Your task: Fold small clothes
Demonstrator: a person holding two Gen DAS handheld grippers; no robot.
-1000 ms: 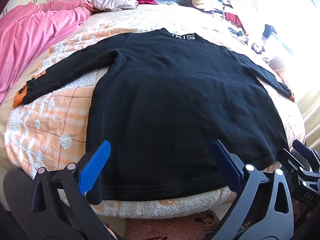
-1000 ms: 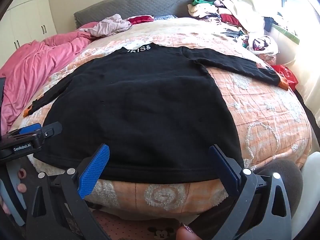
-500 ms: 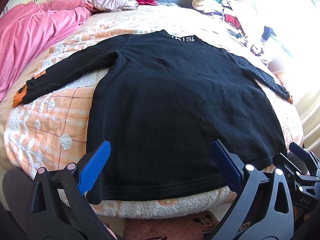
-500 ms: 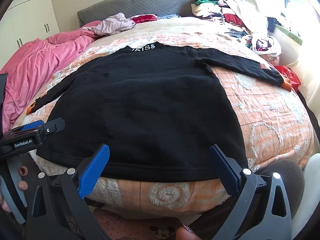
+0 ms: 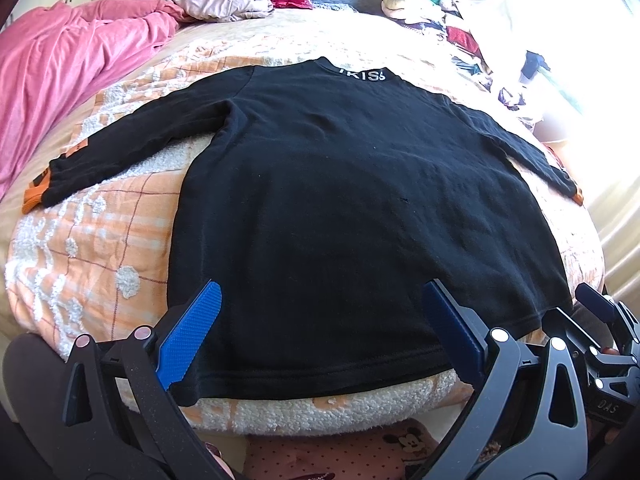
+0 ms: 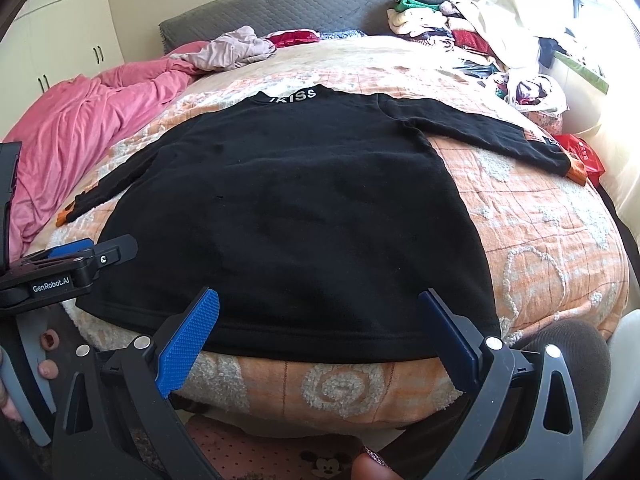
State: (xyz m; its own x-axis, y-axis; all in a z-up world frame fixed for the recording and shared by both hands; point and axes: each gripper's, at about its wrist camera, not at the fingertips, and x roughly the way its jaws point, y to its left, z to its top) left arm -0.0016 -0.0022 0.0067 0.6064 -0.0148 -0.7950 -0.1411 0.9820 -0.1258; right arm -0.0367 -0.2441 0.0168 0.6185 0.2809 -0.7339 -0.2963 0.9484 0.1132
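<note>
Spread flat on the bed (image 5: pixel 100 256), back up: a black long-sleeved top (image 5: pixel 340 208), collar with white lettering at the far end, hem at the near edge, both sleeves out to the sides. Not yet folded, to judge by the flat lay.

Left gripper (image 5: pixel 320 332) just above the hem, fingers wide apart, holding nothing. Right gripper (image 6: pixel 316 332) likewise wide and empty, hanging over the hem toward the right corner. Seen from the right wrist view, the left one sits at the hem's left corner (whether touching cloth there, hard to tell).

Soft, light knit by the look of it, probably a little fleecy; likely to drape and sag rather than hold a line, and to cling somewhat to the tufted bedspread instead of sliding. No fragility to worry about. Best taken at edges and seams: a pinch on the left cuff (image 5: pixel 34 196) or right cuff (image 6: pixel 576 170) to bring a sleeve across the body, or on the two hem corners to carry the lower half up toward the collar. Thin single layers want a deep bite, else the cloth may slip out.
</note>
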